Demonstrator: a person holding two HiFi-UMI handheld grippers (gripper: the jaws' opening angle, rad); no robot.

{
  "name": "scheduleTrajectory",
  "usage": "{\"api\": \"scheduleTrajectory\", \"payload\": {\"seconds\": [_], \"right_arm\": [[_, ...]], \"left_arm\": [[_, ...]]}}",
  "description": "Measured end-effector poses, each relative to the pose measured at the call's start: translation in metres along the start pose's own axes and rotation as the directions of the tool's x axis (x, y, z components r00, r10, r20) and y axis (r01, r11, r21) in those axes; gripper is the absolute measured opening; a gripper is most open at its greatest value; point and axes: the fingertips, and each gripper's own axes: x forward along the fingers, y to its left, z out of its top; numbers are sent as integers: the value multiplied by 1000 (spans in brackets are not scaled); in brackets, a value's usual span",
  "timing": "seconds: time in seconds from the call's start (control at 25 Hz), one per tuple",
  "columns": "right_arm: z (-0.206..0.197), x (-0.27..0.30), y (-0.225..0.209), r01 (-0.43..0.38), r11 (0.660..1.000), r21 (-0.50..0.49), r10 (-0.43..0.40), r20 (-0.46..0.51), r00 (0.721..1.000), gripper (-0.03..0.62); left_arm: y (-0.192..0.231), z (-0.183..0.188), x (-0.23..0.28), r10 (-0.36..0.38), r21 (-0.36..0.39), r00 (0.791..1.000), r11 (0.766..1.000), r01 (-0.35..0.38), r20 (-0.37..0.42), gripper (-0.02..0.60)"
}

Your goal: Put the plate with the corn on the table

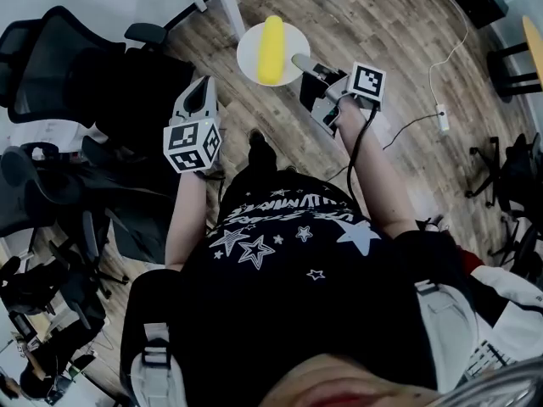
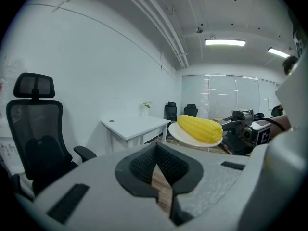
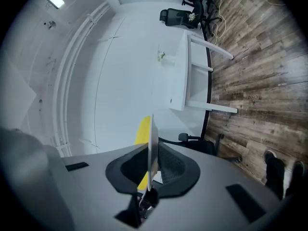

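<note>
**A:** Above the wooden floor (image 1: 407, 49), short of the white counter (image 2: 134, 125), what are you holding?

**B:** My right gripper (image 1: 298, 59) is clamped on the rim of the plate (image 1: 248, 54), which is up in the air. The corn (image 1: 271, 47) lies loose across it, and nothing else is on it. My left gripper (image 1: 199, 100) is closed and empty.

**A:** And how will you land it?

**B:** I'd carry it level so the corn can't roll, then set it flat on the counter before letting go.
</note>
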Motion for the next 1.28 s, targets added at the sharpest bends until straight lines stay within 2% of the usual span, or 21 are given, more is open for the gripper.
{"api": "scheduleTrajectory", "payload": {"seconds": [0.16,0.4,0.72,0.96,1.28], "right_arm": [[2,3,-6,12,999,-40,-13,-12,1000,38],[20,22,-13,-2,1000,-16,2,7,1000,40],[88,100,4,-17,999,-40,19,40,999,40],[128,177,15,-9,1000,-16,10,70,997,40],[130,179,8,-35,999,-25,37,70,997,40]], "left_arm": [[3,-4,4,1,2,1000,1000,-1,-7,6],[22,-3,29,5,-2,1000,1000,-5,-5,6],[81,44,105,-21,3,999,1000,21,26,6],[139,72,155,-48,-14,999,999,49,15,6],[146,54,155,-27,-29,999,999,27,19,6]]}}
